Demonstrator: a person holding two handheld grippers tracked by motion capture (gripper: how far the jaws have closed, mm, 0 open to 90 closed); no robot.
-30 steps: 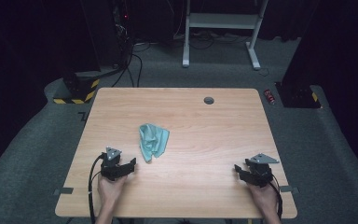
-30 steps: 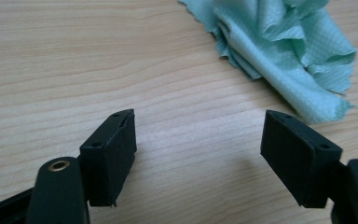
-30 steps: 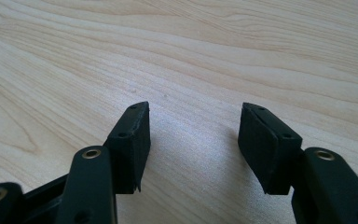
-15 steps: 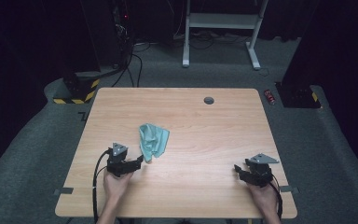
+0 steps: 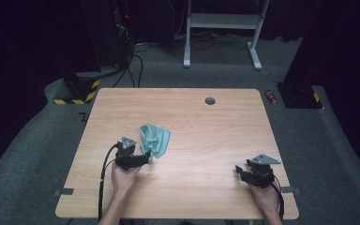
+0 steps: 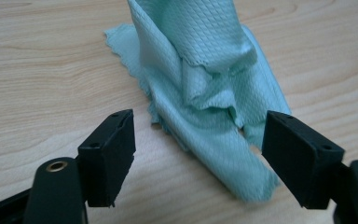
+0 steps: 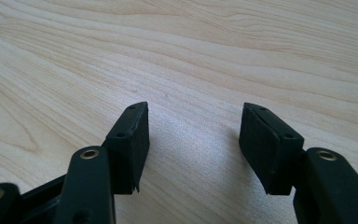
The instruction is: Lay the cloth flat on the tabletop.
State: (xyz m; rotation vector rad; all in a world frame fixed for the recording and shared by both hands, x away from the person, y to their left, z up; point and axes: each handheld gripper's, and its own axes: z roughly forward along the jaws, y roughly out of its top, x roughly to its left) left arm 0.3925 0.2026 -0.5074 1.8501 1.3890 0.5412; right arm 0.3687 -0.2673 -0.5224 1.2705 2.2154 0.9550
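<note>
A: How is the cloth (image 6: 205,93) being seen from the left tongs (image 6: 198,154)?

B: It is being shown as a pale teal, diamond-textured piece, crumpled and folded over itself, lying on the desk (image 5: 206,126) just ahead of the left tongs and reaching in between the wide-spread jaws. Nothing is being gripped; one frayed corner is lying close to the far jaw.

A: And the right tongs (image 7: 193,149)?

B: They are being held open over bare wood, well apart from the cloth, with nothing being clasped.
</note>
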